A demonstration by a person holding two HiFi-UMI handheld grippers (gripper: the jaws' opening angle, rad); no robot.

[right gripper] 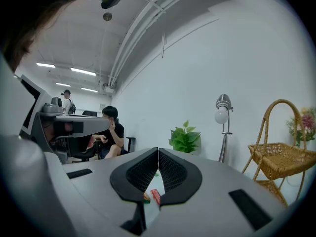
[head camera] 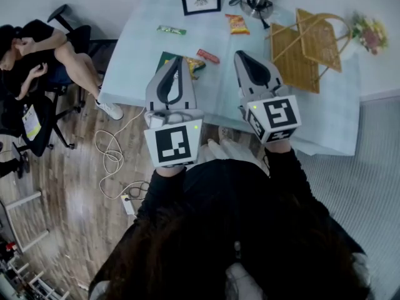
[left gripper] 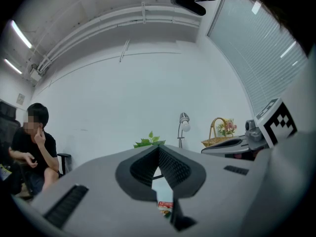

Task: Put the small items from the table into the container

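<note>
On pale-blue table [head camera: 139,50] — snack packets [head camera: 237,24], wicker basket [head camera: 309,47] | floor [head camera: 65,189]: wood planks

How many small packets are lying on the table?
4: green bar far left, orange bag far centre, red bar mid-table, yellow packet beside the left gripper, which may hide more.

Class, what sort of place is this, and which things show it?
Probably an office or studio room: a cloth-covered table with snack packets and a wicker basket, a person seated on an office chair, and cables trailing over the wooden floor.
</note>
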